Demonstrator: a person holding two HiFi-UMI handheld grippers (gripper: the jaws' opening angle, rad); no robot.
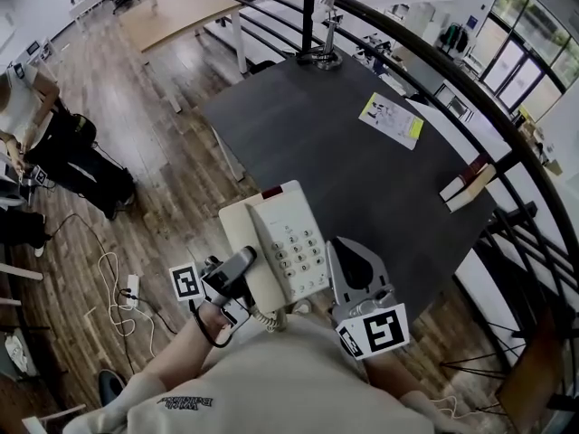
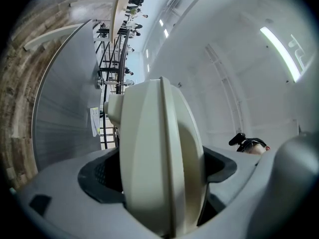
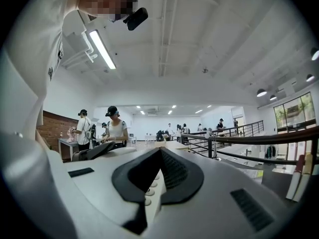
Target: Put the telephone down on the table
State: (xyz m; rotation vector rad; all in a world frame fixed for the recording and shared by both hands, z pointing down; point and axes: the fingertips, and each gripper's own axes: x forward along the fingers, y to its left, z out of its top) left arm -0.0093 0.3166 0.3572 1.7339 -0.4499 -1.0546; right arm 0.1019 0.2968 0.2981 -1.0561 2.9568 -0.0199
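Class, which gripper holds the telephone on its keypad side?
The right gripper: keypad buttons sit beside its jaws. The left gripper clamps the telephone on its handset side.

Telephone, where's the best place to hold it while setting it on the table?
By its long side edges, near end: left gripper from the handset side, right gripper from the keypad side. The telephone is broad and flat, so only its thin edges fit between jaws.
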